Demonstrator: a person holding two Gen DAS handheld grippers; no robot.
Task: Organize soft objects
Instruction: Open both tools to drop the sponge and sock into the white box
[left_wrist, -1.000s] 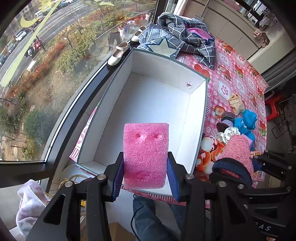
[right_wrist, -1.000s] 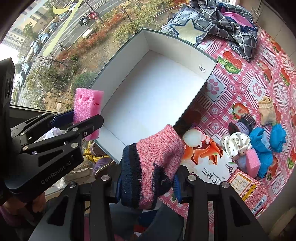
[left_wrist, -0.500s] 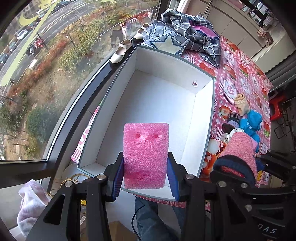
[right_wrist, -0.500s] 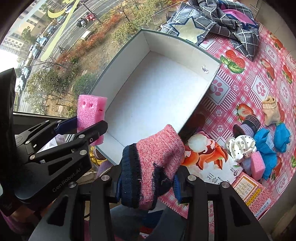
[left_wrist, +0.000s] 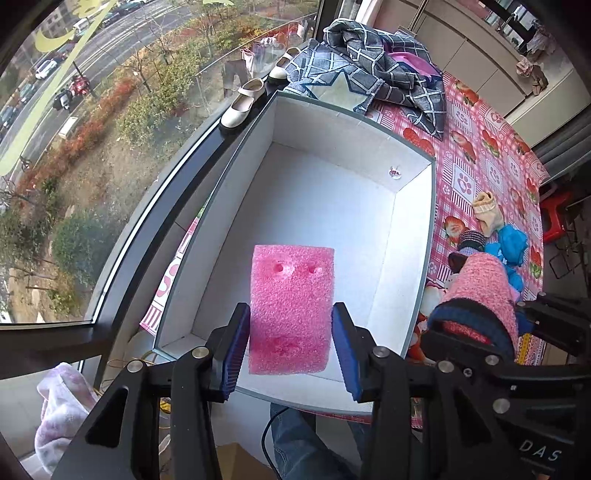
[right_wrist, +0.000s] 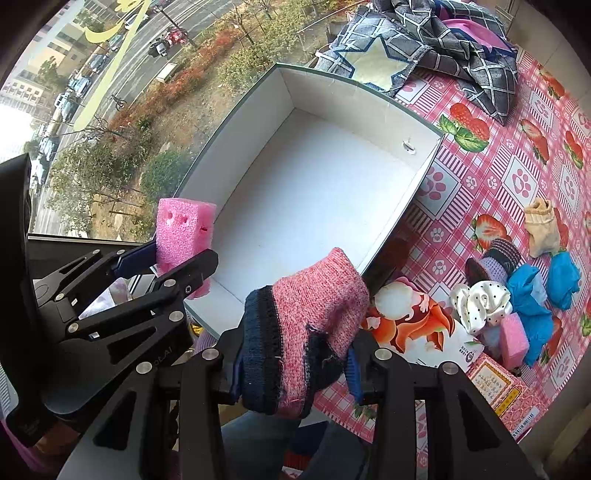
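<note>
Above the box's (left_wrist: 424, 236) near end, the left gripper (left_wrist: 291, 343) pinches a sponge (left_wrist: 291, 306), the right gripper (right_wrist: 295, 365) a sock (right_wrist: 306, 325); both likely need lowering in, then opening.

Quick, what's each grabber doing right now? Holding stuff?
Left gripper: closed on the pink foam block, above the white box.
Right gripper: closed on the pink knitted sock.

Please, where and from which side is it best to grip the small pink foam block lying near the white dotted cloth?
Probably from above, jaws across the two broad flat faces of the small pink foam block. It stands on edge against the blue cloth, beside the white dotted cloth, so only its top is free.
</note>
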